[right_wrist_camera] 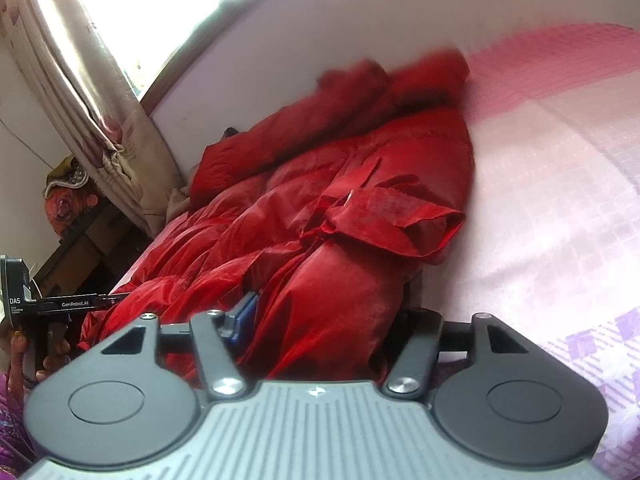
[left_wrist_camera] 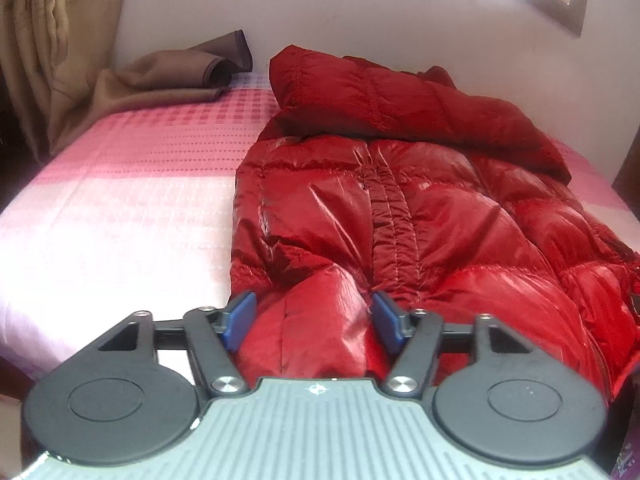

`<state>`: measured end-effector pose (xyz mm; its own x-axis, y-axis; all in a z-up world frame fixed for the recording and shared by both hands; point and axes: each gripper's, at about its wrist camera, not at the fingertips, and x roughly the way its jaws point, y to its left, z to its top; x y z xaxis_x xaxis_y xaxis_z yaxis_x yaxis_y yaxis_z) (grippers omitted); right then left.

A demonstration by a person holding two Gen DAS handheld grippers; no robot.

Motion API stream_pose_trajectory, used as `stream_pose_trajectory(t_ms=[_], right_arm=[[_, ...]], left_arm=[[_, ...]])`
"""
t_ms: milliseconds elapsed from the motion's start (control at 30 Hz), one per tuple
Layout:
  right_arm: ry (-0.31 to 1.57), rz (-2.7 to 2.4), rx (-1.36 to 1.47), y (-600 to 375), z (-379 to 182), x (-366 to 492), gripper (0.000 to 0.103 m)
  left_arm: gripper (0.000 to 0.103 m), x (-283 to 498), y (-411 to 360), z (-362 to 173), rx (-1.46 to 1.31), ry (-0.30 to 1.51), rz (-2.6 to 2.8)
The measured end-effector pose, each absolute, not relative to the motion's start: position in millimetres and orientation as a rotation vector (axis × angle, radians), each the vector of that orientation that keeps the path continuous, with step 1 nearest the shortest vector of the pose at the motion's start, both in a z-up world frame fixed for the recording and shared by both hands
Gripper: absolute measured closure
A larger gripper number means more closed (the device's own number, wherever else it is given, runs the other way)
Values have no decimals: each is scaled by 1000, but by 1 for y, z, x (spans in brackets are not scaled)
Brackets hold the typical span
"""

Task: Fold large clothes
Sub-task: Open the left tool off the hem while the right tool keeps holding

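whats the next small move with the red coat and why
Probably close both claws on the hem. The red coat lies lengthwise on the bed, its near edge bulging between the left claw pads, which look apart from it. The right claw also straddles the fabric, one pad hidden.

a home bedroom: bed with pink checked sheet [left_wrist_camera: 120,184], plain wall [left_wrist_camera: 360,8], curtained window [right_wrist_camera: 80,72], brown blanket [left_wrist_camera: 160,80] lying beside.

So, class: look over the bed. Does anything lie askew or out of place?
Yes. The red puffer jacket lies rumpled, not flat: its hood is flopped over and one sleeve is bent across the body. A brown cloth sits crumpled at the bed's far corner.
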<state>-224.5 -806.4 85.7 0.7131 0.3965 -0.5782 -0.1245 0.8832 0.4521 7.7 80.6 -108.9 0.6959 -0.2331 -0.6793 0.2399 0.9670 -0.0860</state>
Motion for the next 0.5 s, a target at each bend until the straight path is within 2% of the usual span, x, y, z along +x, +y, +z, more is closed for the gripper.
stream_pose_trajectory(t_ms=[133, 233, 300, 367, 400, 500], right_arm=[[732, 330, 424, -808, 85, -222, 28], [731, 333, 424, -807, 84, -221, 28], [726, 332, 415, -805, 84, -220, 28], [725, 327, 395, -802, 84, -220, 32], [725, 322, 381, -801, 84, -221, 36], [729, 327, 368, -801, 85, -222, 36]], left_arm=[[22, 8, 83, -116, 18, 758, -292], [17, 14, 92, -122, -43, 782, -303], [18, 18, 99, -125, -95, 805, -310], [20, 16, 104, -123, -114, 799, -299], [18, 12, 107, -120, -114, 793, -292], [6, 6, 116, -117, -102, 794, -285]])
